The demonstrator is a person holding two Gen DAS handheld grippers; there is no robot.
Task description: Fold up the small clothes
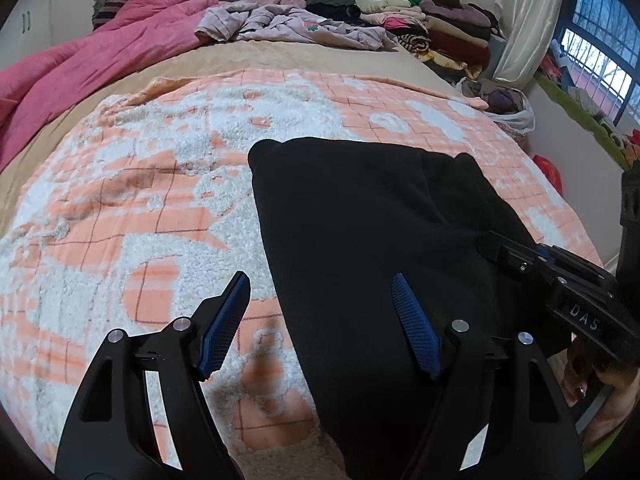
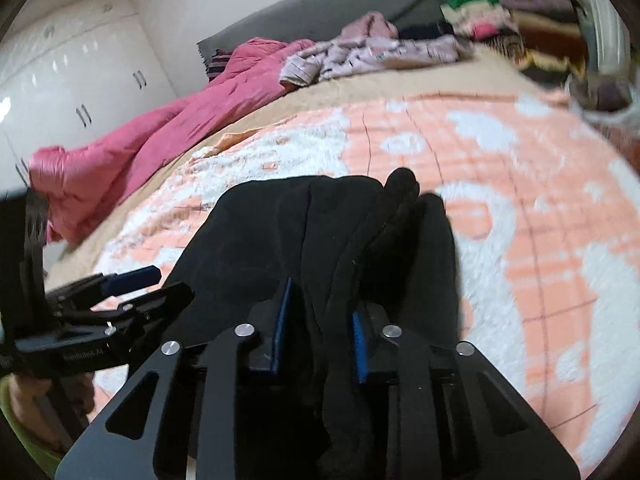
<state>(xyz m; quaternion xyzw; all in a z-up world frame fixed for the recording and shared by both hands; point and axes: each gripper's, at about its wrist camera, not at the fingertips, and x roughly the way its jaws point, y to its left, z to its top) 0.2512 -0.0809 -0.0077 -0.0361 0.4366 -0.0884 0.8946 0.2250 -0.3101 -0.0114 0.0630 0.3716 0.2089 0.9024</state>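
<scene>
Right tongs pinch black garment; left tongs straddle its edge.

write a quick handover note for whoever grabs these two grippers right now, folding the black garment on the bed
Left gripper: open, jaws straddling the near left edge of the black garment, gripping nothing.
Right gripper: closed on a bunched fold of the garment's near right side.
Garment lies on the orange and white blanket, partly folded, with layers overlapping on its right side.
Unfolded clothes and a stack of folded ones sit at the far end of the bed.
Left: finish the fold, flatten it, and probably move it to the stack.
</scene>
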